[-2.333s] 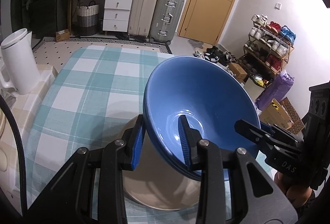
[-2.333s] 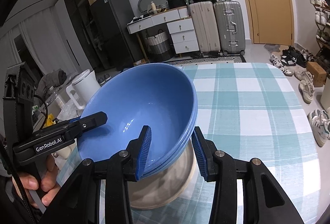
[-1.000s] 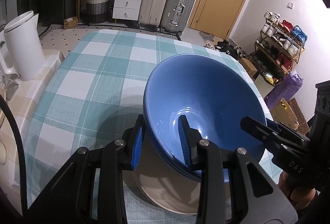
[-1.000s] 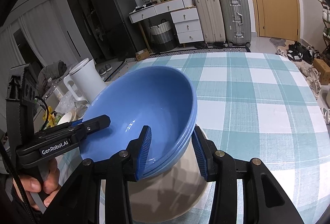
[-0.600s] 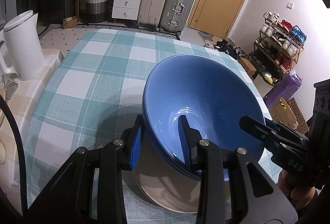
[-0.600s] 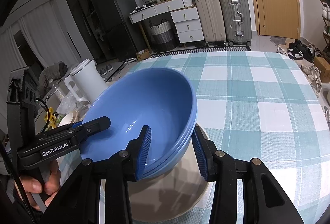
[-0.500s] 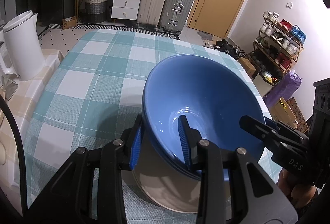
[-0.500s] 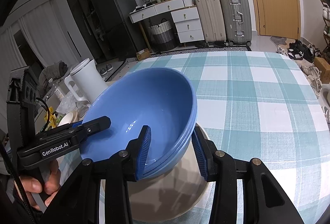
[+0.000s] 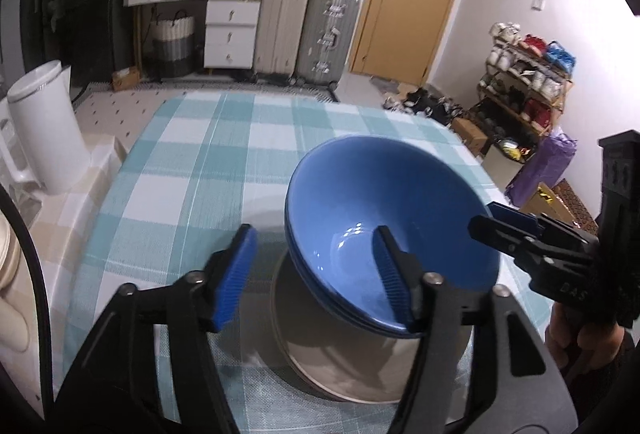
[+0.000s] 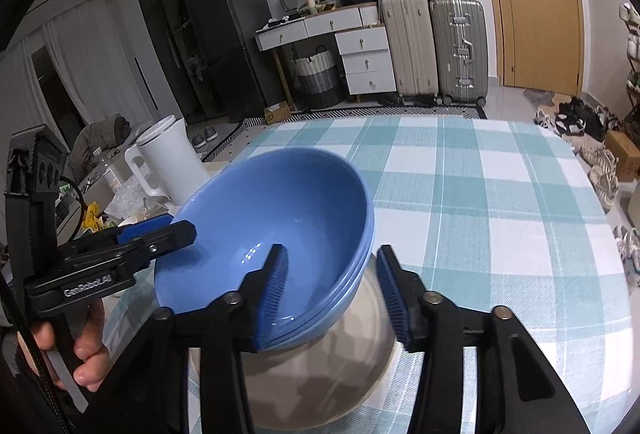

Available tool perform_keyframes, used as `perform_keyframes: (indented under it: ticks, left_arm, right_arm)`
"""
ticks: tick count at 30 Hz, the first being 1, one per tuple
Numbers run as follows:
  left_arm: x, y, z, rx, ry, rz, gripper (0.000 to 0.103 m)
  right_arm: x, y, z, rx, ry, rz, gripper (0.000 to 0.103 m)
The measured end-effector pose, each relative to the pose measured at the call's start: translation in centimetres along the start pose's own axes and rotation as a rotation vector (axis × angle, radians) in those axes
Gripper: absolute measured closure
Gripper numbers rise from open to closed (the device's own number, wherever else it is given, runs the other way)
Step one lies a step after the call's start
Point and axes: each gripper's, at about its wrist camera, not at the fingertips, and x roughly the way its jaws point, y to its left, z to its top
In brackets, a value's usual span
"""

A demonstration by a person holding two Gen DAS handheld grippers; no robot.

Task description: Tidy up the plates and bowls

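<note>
A stack of blue bowls (image 10: 276, 210) was seen resting on a beige plate (image 10: 340, 366) laid on the teal-checked tablecloth (image 10: 500, 202). The right gripper (image 10: 332, 286) was set astride the stack's near rim, its jaws opening, one pad inside the top bowl and the other standing clear of the outer wall. The left gripper (image 10: 160, 230), gripped by a hand (image 10: 80, 354), was seen at the stack's left rim. A white kettle (image 10: 168, 158) stood beyond.
</note>
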Motion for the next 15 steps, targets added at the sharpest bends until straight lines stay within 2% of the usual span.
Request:
perform_keyframes:
  ticks: [1, 3, 4, 5, 7, 8, 11, 15]
  left_arm:
    - [-0.4, 0.0, -0.1, 0.012, -0.015, -0.003, 0.029]
    - [-1.3, 0.0, -0.2, 0.031, -0.041, -0.006, 0.021]
    - [-1.8, 0.0, -0.4, 0.044, -0.059, -0.009, 0.021]
    - [-2.1, 0.0, -0.6, 0.051, -0.071, -0.007, 0.019]
    - [-2.7, 0.2, -0.9, 0.063, -0.088, -0.012, 0.01]
    - [-3.0, 0.4, -1.1, 0.066, -0.095, -0.018, 0.0]
    - [-4.0, 1.1, -2.0, 0.061, -0.132, -0.048, 0.001]
    - [-5.2, 1.9, -3.2, 0.056, -0.161, -0.043, 0.001]
  right_arm:
    - [-0.2, 0.1, 0.0, -0.018, -0.004, -0.005, 0.051]
    - [-0.5, 0.3, -0.1, -0.05, -0.01, -0.011, 0.036]
    - [-0.8, 0.4, -0.1, -0.063, -0.02, 0.002, 0.023]
    - [-1.2, 0.3, -0.3, -0.068, -0.039, 0.015, 0.015]
    - [-1.9, 0.2, -0.5, -0.07, -0.065, 0.029, 0.008]
    - [-2.2, 0.2, -0.6, -0.071, -0.08, 0.027, 0.003]
    - [-3.5, -0.1, -1.4, -0.077, -0.145, 0.026, 0.001]
    - [-4.7, -0.6, -2.4, -0.084, -0.199, 0.054, 0.001]
